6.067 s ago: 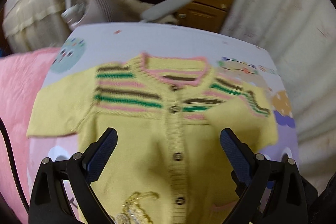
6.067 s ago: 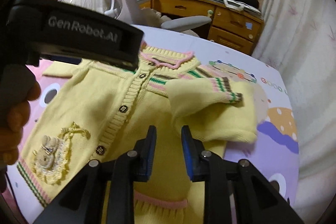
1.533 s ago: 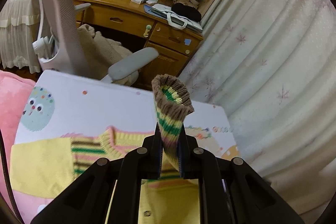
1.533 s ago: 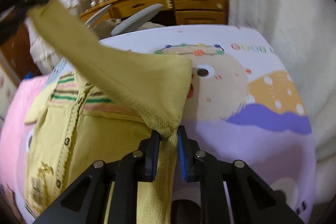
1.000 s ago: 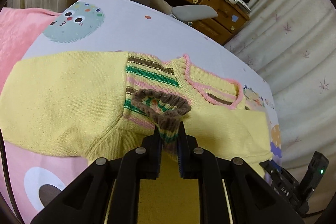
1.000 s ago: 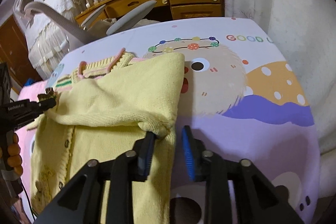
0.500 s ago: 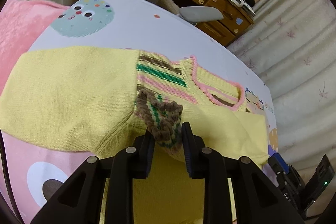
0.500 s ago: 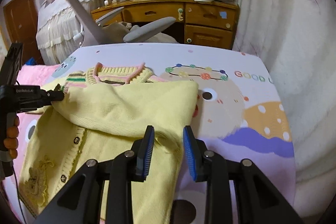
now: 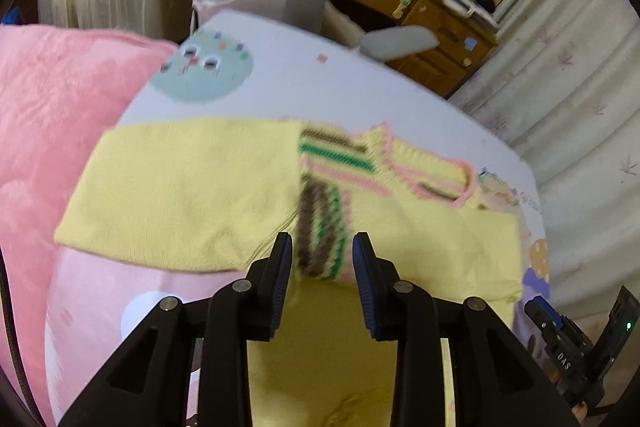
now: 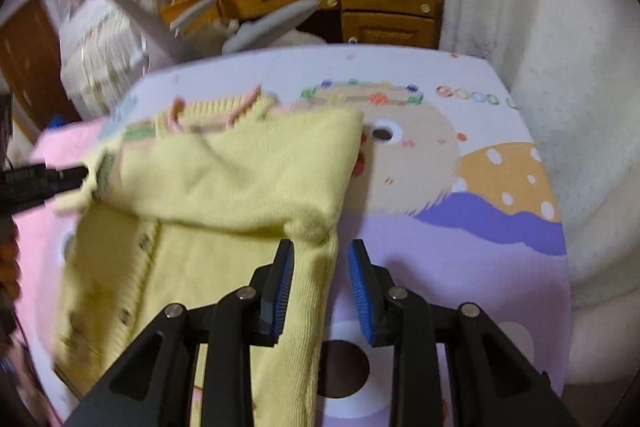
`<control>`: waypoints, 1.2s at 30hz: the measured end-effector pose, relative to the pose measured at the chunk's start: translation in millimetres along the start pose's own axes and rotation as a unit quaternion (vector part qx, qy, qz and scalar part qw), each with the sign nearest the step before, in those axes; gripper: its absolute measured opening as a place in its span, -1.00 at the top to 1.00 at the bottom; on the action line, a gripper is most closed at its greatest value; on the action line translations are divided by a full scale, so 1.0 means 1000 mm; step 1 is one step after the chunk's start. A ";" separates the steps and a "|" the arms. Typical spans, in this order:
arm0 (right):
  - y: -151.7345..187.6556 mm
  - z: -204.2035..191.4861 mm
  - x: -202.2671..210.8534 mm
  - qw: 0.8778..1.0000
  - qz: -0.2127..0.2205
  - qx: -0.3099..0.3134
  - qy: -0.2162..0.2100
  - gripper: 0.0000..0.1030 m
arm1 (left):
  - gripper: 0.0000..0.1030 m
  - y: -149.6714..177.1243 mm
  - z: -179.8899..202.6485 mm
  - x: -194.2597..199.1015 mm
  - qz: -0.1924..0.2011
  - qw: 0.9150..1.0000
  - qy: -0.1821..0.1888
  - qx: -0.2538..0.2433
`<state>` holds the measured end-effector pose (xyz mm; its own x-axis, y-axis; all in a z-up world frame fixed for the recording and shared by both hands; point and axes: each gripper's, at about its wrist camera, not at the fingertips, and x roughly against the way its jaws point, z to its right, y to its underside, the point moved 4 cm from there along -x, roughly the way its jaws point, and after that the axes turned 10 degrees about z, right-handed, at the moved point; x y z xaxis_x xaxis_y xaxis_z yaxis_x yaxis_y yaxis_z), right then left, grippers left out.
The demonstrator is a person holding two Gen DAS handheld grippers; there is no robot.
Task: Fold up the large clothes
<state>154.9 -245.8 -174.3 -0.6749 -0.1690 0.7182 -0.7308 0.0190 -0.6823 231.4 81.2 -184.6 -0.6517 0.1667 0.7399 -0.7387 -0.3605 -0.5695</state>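
Printed cartoon bedsheet (image 10: 472, 227) under everything, giving me a flat bed to fold on. Yellow knit cardigan (image 9: 192, 195) lies face up across it, collar away from me. Its one sleeve (image 10: 248, 179) is laid across the chest so the bulk narrows for the next fold. Striped cuff (image 9: 324, 231) rests on the far shoulder, between my left claw (image 9: 322, 259) tips; those jaws are opening and the pads look clear of the knit. Right claw (image 10: 320, 267) stands apart at the sleeve's folded corner, gripping nothing, likely finished pinning that crease.
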 end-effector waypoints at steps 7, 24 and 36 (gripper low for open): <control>-0.041 -0.004 -0.020 1.000 0.014 -0.012 0.005 0.45 | 0.36 -0.014 0.044 -0.020 -0.005 0.999 0.046 -0.025; -0.053 -0.003 -0.095 0.999 -0.012 0.012 0.027 0.72 | 0.37 0.003 0.047 -0.083 -0.042 0.998 0.030 -0.027; -0.041 0.002 -0.051 0.999 -0.017 -0.048 -0.013 0.66 | -0.43 0.011 0.069 -0.059 -0.013 0.994 -0.036 -0.107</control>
<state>219.2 -239.4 -183.1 -0.6480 -0.1959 0.7360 -0.7602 0.1069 -0.6409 273.4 3.8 -209.8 -0.6239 0.1055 0.7743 -0.7796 -0.1532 -0.6073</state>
